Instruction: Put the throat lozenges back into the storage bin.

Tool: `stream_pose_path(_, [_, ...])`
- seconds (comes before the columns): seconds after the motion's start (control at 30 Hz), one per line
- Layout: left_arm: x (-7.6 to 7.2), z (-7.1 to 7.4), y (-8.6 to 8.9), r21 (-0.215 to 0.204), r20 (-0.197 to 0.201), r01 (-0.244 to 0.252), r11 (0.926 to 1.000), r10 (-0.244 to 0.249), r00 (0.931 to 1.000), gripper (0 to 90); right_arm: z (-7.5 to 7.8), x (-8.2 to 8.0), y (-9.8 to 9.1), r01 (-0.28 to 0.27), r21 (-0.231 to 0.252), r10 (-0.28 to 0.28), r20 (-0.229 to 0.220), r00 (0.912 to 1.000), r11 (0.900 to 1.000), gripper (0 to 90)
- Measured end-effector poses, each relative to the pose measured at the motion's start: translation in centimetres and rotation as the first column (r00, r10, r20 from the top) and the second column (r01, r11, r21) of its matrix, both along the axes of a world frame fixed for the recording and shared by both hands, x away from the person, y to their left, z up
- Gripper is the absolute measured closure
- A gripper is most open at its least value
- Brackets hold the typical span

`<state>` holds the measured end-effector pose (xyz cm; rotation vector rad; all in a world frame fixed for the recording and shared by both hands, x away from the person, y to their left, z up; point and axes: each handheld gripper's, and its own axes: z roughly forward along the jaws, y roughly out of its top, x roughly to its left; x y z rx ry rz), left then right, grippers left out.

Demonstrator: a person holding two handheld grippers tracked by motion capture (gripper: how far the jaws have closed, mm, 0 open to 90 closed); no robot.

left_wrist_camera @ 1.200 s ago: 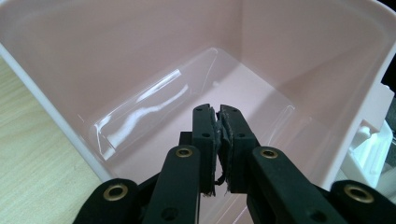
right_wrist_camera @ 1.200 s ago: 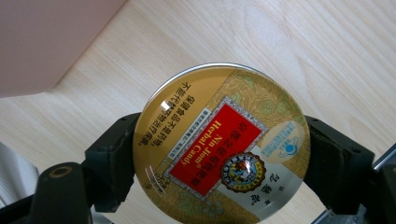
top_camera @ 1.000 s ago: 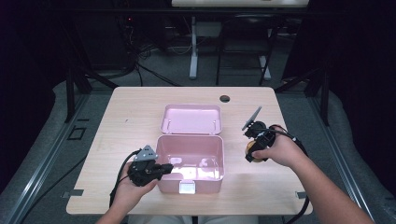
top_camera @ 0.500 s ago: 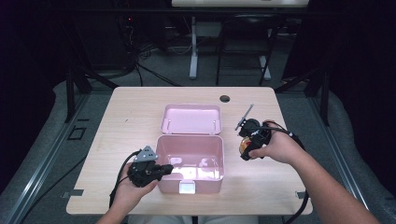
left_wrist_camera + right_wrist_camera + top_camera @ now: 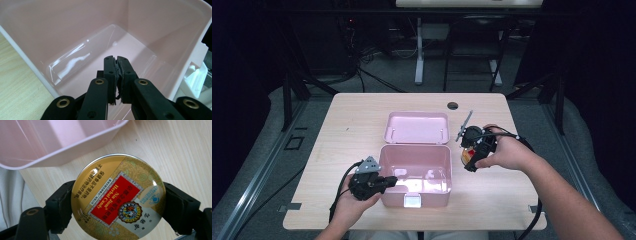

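Two claws: our right claw (image 5: 117, 202) grips candy tin (image 5: 118, 196) beside pink box (image 5: 414, 170); left claw (image 5: 118, 75) pinched shut w/ nothing, inside it.

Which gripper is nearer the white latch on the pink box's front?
Left. The left gripper sits at the pink box's front-left, beside the latch; the right gripper is off its right side.

Tin (image 5: 468, 156) just right of box (image 5: 414, 172) (centre of table (image 5: 347, 135)).

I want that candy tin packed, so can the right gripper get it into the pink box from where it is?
Probably yes: the right gripper holds the candy tin beside the open pink box, lid back.
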<state>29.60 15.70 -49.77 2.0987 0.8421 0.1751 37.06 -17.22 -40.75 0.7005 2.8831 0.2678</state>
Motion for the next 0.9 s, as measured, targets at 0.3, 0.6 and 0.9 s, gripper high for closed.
stream_pose_path(0.3, [0.0, 0.0, 0.0, 0.0, 0.001, 0.002, 1.0, -0.002, 1.0, 86.3, 1.1, -0.2, 1.6, -0.11, -0.035, 0.11, 0.005, 0.9939, 0.9933, 19.9])
stream_pose_path(0.6, [0.0, 0.0, 0.0, 0.001, 0.0, 0.001, 1.0, -0.001, 1.0, 86.3, 1.9, -0.4, 3.3, -0.181, -0.053, 0.181, 0.0, 0.9834, 0.982, 19.9])
stream_pose_path(0.9, [0.0, 0.0, 0.0, 0.002, 0.001, 0.003, 1.0, -0.003, 1.0, 86.4, 1.5, -0.5, 5.2, -0.227, -0.058, 0.226, -0.014, 0.974, 0.9722, 19.9])
